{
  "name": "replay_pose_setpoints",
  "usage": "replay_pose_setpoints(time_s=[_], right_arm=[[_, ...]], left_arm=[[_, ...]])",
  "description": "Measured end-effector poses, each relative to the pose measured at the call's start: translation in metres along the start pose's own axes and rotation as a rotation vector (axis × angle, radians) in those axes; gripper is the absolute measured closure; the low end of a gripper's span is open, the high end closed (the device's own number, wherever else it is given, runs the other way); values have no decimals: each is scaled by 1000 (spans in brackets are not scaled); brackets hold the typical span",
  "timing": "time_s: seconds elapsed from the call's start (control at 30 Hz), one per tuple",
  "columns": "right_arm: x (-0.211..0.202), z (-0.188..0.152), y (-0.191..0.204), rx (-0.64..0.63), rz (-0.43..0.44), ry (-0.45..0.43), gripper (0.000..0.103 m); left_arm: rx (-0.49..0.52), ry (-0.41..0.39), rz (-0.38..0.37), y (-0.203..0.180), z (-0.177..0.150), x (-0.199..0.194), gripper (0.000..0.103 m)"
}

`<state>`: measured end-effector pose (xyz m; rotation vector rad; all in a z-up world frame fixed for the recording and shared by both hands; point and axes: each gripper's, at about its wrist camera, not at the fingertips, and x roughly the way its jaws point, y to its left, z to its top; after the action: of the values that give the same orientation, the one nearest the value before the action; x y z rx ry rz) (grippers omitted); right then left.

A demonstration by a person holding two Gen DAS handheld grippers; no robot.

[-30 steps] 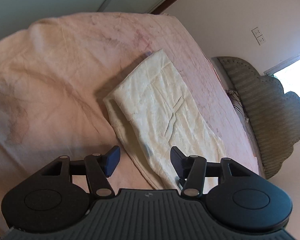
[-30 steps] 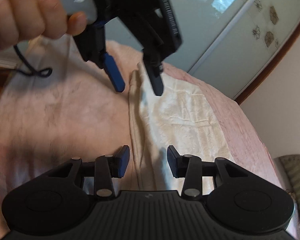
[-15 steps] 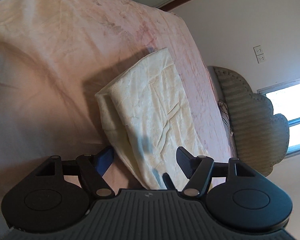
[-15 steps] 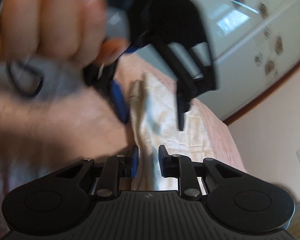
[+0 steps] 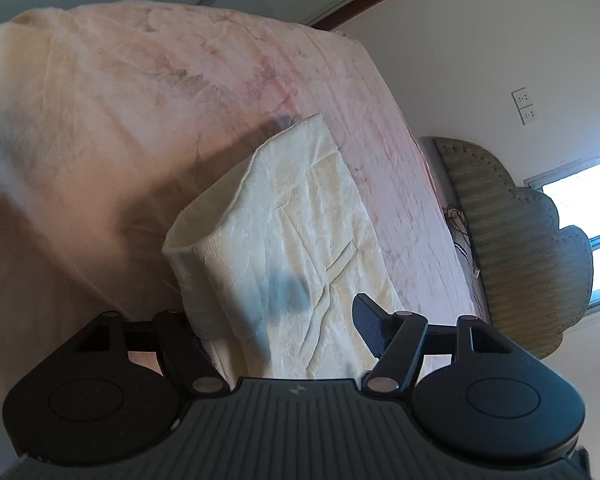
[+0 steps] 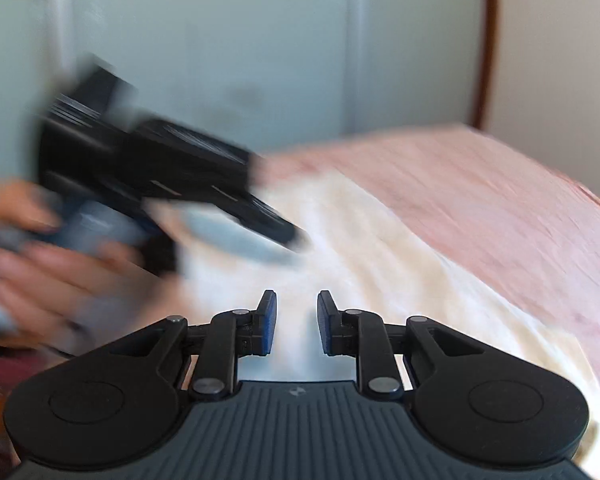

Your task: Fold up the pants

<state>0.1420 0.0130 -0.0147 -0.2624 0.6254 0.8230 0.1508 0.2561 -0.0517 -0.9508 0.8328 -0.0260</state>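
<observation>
Cream pants (image 5: 296, 240) folded long on pink bed (image 5: 120, 120), from 12 down to 6. Left tool (image 5: 284, 332) spread wide around near end of pants, not pinching. Right tool (image 6: 297, 322) nearly together, nothing pinched, above pants. Hand (image 6: 40, 276) blurry at 9.

Pink-covered bed (image 5: 112, 128) carries folded cream pants (image 5: 292, 232) lying flat

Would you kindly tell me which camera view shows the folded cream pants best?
The left wrist view: the pants appear sharp, their folded end and creases clear on the pink bedspread. The right wrist view shows them blurred.
</observation>
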Motion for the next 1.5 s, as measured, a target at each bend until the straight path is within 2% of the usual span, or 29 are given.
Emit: replay_pose_setpoints(time_s=[0.03, 0.07, 0.1, 0.13, 0.17, 0.23, 0.3, 0.4, 0.43, 0.53, 0.63, 0.77, 0.9, 1.07, 1.23, 1.5], right_arm=[[11, -4, -5, 15, -3, 45, 82], [20, -10, -11, 17, 12, 84, 82], [23, -13, -11, 16, 17, 75, 82], [23, -13, -12, 27, 22, 66, 82], [20, -12, -13, 45, 29, 63, 81], [13, -8, -18, 67, 36, 5, 81], [15, 0, -21, 77, 39, -12, 81], [29, 15, -32, 80, 33, -21, 81], [31, 14, -37, 90, 33, -24, 81], [22, 15, -44, 122, 31, -78, 81], [-9, 12, -53, 141, 39, -163, 81], [-65, -3, -71, 143, 1, -300, 81], [-123, -32, -99, 176, -85, -370, 81], [-168, -80, -136, 228, -185, -384, 81], [-202, -131, -161, 303, -243, -371, 81], [-235, -180, -183, 334, -348, -319, 81]], left_arm=[[19, -10, 10, -2, -1, 1, 37], [38, -20, 28, -3, -1, 2, 45], [60, -31, 57, -6, -3, 2, 52], [91, -43, 90, -8, -3, 2, 70], [123, -59, 119, -11, -4, 1, 84], [159, -84, 135, -15, -8, -1, 86], [232, -129, 171, -27, -16, -5, 87], [465, -250, 273, -68, -46, -18, 90], [538, -283, 285, -82, -57, -22, 91], [711, -345, 249, -121, -88, -38, 91], [816, -336, 184, -153, -114, -46, 90], [905, -332, 98, -194, -153, -44, 90], [979, -304, -9, -230, -196, -35, 88], [1061, -208, -77, -262, -251, 0, 85], [1144, -163, -113, -281, -307, 28, 83], [1204, -60, -168, -295, -357, 70, 80]])
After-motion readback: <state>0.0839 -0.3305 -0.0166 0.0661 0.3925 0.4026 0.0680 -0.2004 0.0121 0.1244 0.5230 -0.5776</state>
